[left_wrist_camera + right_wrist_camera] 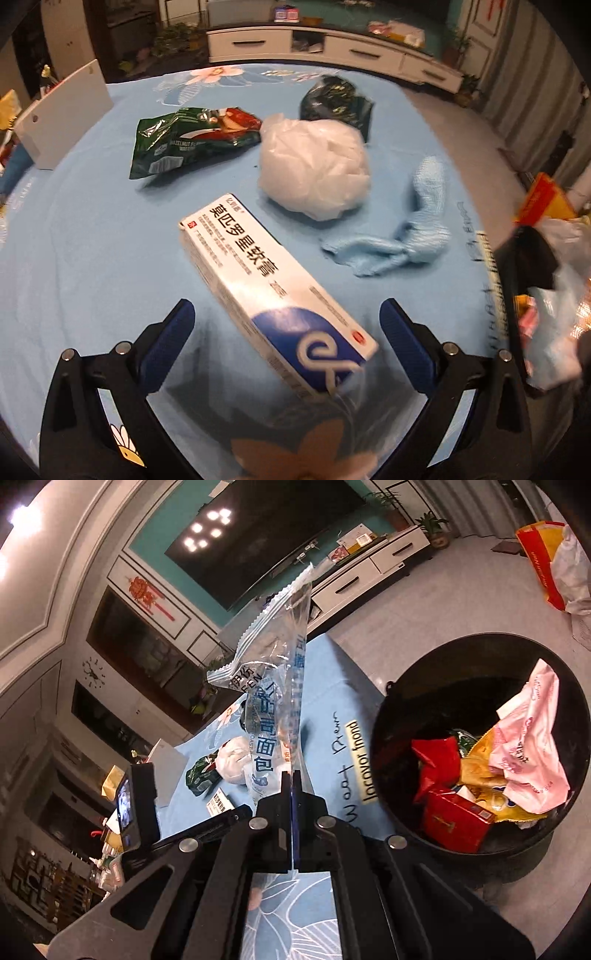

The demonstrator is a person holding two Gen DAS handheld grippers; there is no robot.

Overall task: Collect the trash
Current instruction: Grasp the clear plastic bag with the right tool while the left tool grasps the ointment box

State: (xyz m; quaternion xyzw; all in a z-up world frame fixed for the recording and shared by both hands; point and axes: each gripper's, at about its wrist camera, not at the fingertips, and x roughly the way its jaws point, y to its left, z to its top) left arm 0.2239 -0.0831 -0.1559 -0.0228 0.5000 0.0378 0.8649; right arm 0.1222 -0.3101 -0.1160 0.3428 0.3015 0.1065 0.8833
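Observation:
My left gripper (286,325) hangs open over the blue tablecloth (92,240). Its blue pads (177,325) stand wide on either side of the near end of a white and blue ointment box (258,280), without touching it. Beyond the box lie a green snack wrapper (192,140), a crumpled white plastic bag (314,166), a dark green bag (336,99) and a light blue cloth (406,229). My right gripper (291,775) is shut on a clear bread bag (273,686) that stands up from its jaws, held above the table edge beside the black bin (443,672).
The bin holds a red box (454,819), a red wrapper, yellow packets and a pink bag (532,753). The bin (524,258) sits off the table's right edge. A white board (62,118) stands at the table's far left. A white TV cabinet (332,48) lines the back wall.

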